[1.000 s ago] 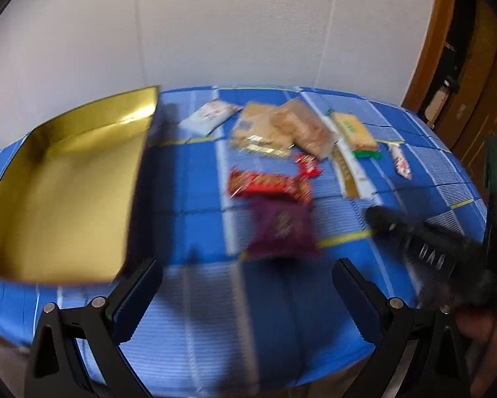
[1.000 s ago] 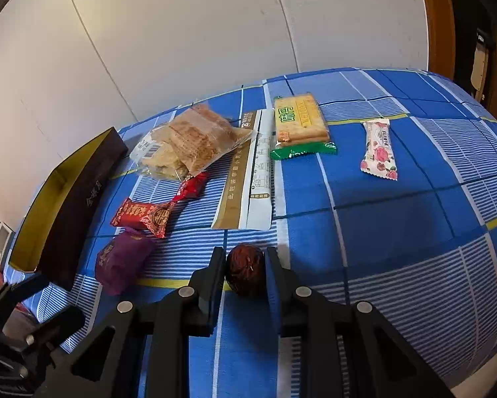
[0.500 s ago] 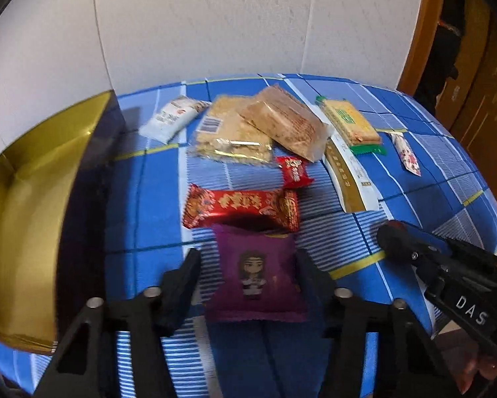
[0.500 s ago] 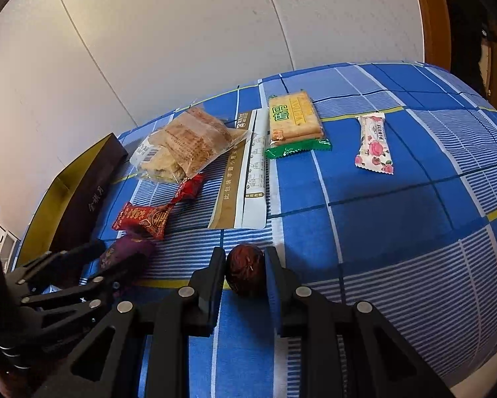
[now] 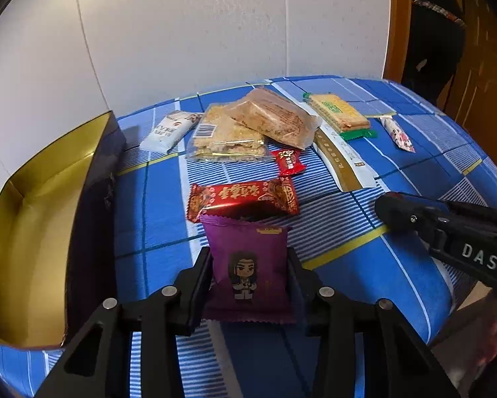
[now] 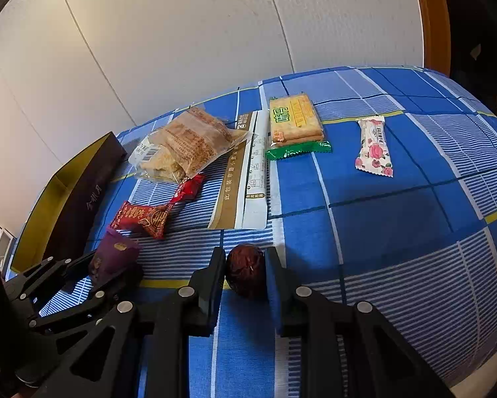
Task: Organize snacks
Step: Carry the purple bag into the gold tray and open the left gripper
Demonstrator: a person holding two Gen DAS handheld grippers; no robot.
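My left gripper (image 5: 248, 265) is shut on a purple snack packet (image 5: 248, 265) with a cartoon figure, tilted up just above the blue checked cloth; the packet also shows in the right wrist view (image 6: 114, 258). My right gripper (image 6: 245, 275) is shut on a dark red round date (image 6: 247, 275) low over the cloth, and its black body shows in the left wrist view (image 5: 447, 232). The open gold-lined box (image 5: 33, 232) stands to the left of the left gripper.
On the cloth lie a long red packet (image 5: 245, 199), a small red candy (image 5: 290, 162), two clear cracker bags (image 5: 248, 126), a white packet (image 5: 170, 131), a gold-white sachet (image 5: 344, 162), a green-yellow biscuit pack (image 6: 295, 126) and a floral candy (image 6: 374, 146). A white wall stands behind.
My left gripper swung from the box over to the purple packet, closed on it and tipped it up. My right gripper kept hold of the date and hardly moved.
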